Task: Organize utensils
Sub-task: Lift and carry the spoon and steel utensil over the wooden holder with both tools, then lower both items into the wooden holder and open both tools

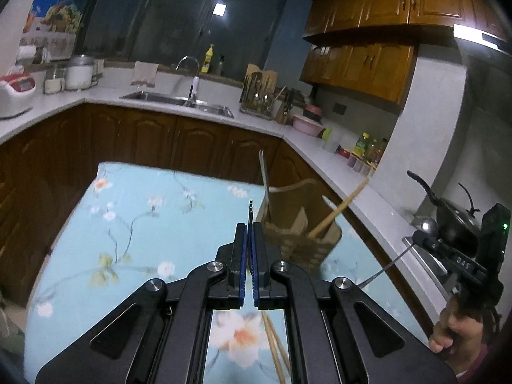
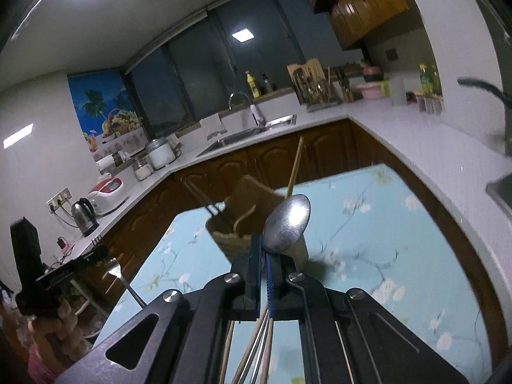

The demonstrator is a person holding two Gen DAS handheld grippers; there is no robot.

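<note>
On my left camera, the left gripper (image 1: 250, 236) has its jaws pressed together on a thin dark utensil — a fork (image 1: 250, 212), seen edge-on here, its tip sticking up just past the blue pads (image 1: 244, 249). In the right camera I can see the same fork off to the side, tines up, held above the table edge. Below the gripper lies the table (image 1: 134, 224) with its pale blue floral cloth, and under the gripper frame a pair of wooden chopsticks (image 1: 275, 348) lies on the cloth.

Just right of the left fingertips stands the woven utensil holder (image 1: 300, 236), set on the table near its far right side. A metal utensil (image 1: 265, 176) stands upright in its left compartment, and a wooden one (image 1: 339, 211) leans out of it to the right.

Further right, at the edge of the left view, my right hand (image 1: 460, 332) grips the other tool. From its own camera, the right gripper (image 2: 263, 256) is clamped on a metal spoon (image 2: 288, 222) — bowl up and facing the lens, neck pinched between the pads, handle running back under the frame. More chopsticks and metal handles (image 2: 256, 345) show below the frame, though I cannot tell whether they lie on the cloth. The holder (image 2: 243, 220) sits directly behind the spoon.
</note>
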